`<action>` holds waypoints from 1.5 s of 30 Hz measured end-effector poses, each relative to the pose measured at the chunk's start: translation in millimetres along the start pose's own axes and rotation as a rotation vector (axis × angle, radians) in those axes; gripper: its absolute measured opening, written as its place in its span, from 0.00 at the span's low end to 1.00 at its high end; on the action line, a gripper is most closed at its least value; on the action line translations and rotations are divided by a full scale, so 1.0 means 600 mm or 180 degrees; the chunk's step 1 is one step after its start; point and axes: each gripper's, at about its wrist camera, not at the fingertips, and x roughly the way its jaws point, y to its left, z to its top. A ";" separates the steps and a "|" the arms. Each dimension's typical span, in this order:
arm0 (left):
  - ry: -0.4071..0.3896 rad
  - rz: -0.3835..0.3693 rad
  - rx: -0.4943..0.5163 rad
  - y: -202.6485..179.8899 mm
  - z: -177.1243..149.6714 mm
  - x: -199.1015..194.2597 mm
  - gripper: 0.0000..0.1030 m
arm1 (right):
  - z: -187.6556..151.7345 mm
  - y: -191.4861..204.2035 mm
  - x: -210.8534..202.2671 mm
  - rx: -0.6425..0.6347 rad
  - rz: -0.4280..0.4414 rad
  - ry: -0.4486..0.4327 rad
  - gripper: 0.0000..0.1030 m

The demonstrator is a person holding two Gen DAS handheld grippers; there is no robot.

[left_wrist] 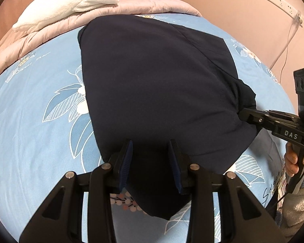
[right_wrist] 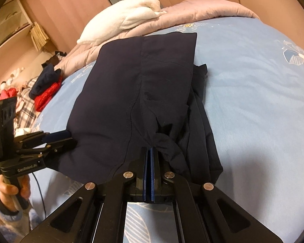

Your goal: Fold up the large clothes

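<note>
Now, left wrist view: I am looking down my left gripper (left_wrist: 151, 162), whose jaws are standing partly apart over the near edge of the dark garment (left_wrist: 152, 81).
Left grip: fabric is lying between the blue pads (left_wrist: 126, 162), but I cannot tell whether they are pressing on it.
Garment from the left: it is spreading ahead of my left gripper across the blue bedsheet (left_wrist: 30, 121), its near corner passing under the jaws.
Right gripper seen here: my right gripper (left_wrist: 242, 114) is coming in from the right and biting the garment's bunched right edge.
Right wrist view: my right gripper (right_wrist: 151, 151) is pinching shut on a gathered fold of the dark garment (right_wrist: 131, 81), I judge to lift that side over.
Garment from the right: it is stretching ahead of these jaws, with loose layers just right of them.
Left gripper seen here: my left gripper (right_wrist: 67, 137) is sitting at the garment's left edge, probably steadying it.
</note>
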 end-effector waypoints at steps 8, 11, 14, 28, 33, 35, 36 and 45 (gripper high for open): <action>-0.0083 -0.0025 -0.0100 0.008 -0.015 -0.033 0.39 | -0.005 0.039 -0.045 -0.0217 0.0045 -0.0183 0.35; -0.0091 -0.0046 -0.0094 0.007 -0.019 -0.042 0.40 | -0.001 0.054 -0.057 -0.0301 0.0025 -0.0295 0.35; -0.0094 0.0037 -0.0030 -0.007 -0.026 -0.039 0.41 | 0.000 0.057 -0.056 -0.0358 -0.0063 -0.0353 0.35; -0.0063 -0.0044 -0.0067 0.003 -0.028 -0.037 0.48 | -0.014 0.026 -0.005 -0.0183 -0.0244 0.0018 0.35; -0.0209 -0.0044 -0.0125 0.018 0.002 -0.052 0.48 | -0.001 0.035 -0.049 -0.0210 -0.0148 -0.0229 0.35; -0.0249 -0.0103 -0.0172 0.033 0.028 -0.049 0.48 | 0.009 0.037 -0.057 -0.0205 -0.0146 -0.0332 0.35; -0.0277 -0.0095 -0.0214 0.042 0.044 -0.045 0.48 | 0.014 0.038 -0.057 -0.0197 -0.0152 -0.0370 0.35; -0.0221 -0.0380 -0.0728 0.136 0.187 0.036 0.46 | 0.016 0.069 -0.011 -0.0442 -0.0217 -0.0342 0.35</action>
